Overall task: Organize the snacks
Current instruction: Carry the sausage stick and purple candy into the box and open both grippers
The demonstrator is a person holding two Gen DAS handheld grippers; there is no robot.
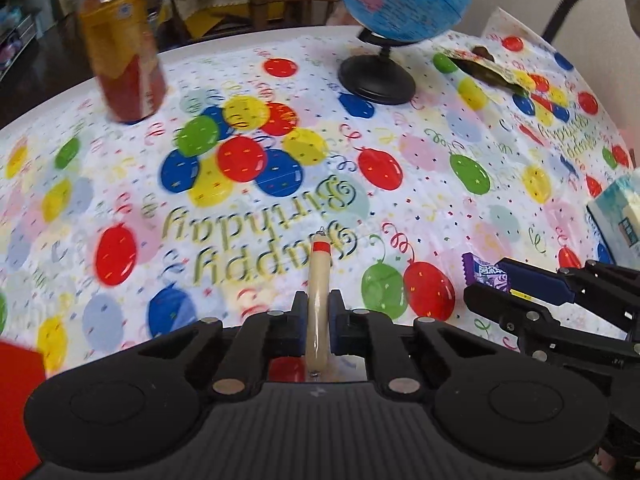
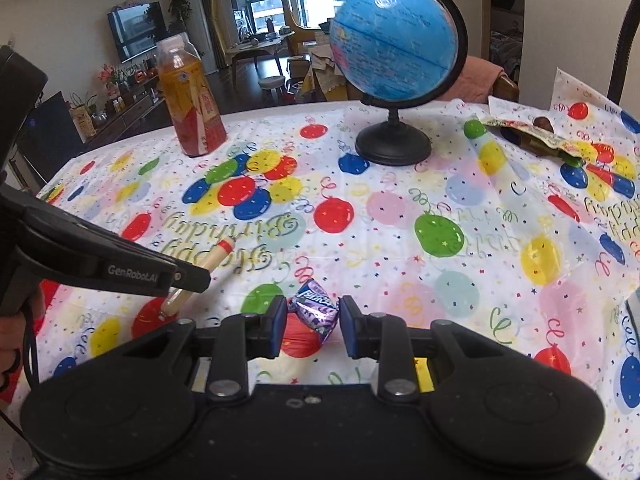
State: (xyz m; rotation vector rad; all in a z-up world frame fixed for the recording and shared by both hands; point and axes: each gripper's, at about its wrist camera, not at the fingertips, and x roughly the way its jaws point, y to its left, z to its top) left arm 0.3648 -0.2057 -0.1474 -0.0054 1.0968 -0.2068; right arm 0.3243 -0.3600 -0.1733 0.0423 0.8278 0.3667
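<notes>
sausage stick point(image 1: 319, 300), beige with red band, clamped in left fingers point(image 1: 297, 320).

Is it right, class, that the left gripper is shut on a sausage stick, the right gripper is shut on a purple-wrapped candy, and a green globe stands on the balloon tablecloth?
Not quite. The globe is blue, not green, as the right wrist view shows. The rest holds: the left gripper is shut on the sausage stick, the right gripper on the purple-wrapped candy, above the balloon tablecloth.

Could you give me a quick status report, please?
Left gripper shut on sausage stick. Right gripper shut on purple candy. Nothing in the way.
</notes>
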